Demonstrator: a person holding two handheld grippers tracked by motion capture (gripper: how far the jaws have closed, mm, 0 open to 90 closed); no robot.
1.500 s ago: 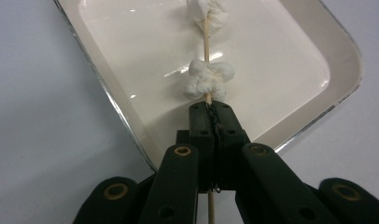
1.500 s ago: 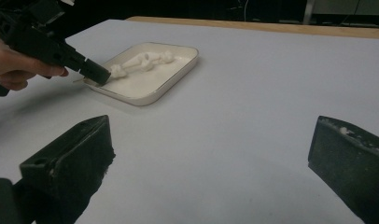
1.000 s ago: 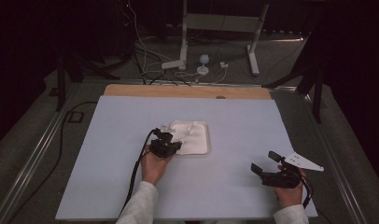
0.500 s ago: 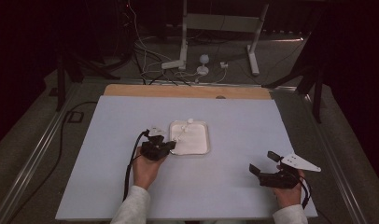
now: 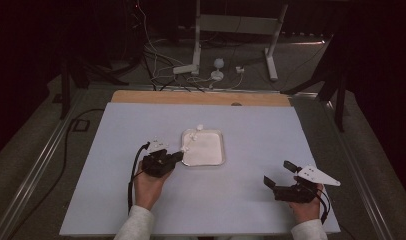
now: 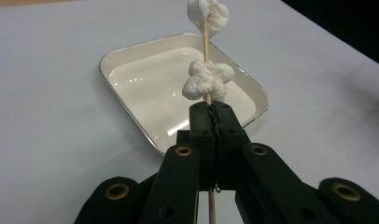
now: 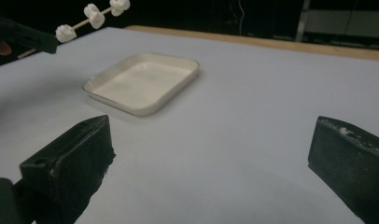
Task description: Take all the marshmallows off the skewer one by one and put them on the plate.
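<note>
Left tool [image 5: 177, 157]: jaws clamped tight on a thin wooden skewer [image 6: 207, 70], gripped just below the lowest white lump; held low over the bench, tip aimed at the tray's near-left corner.
Left hand [image 5: 150, 181]: wrapped round the tool body, forearm entering from the bottom edge, cable looping off to its left.
Skewer: tilted up and away from the jaws, white marshmallow-like lumps [image 6: 207, 80] threaded along it; far end above the tray's left rim.
Tray [image 5: 219, 159]: white, shallow, rounded corners, flat on the bench near centre.
Right tool [image 5: 280, 174]: jaws spread wide, nothing between them; near the bench's front-right corner, well apart from the tray.
Bench [image 5: 251, 130]: pale sheet, bare all round the tray; wooden strip along the far edge.
</note>
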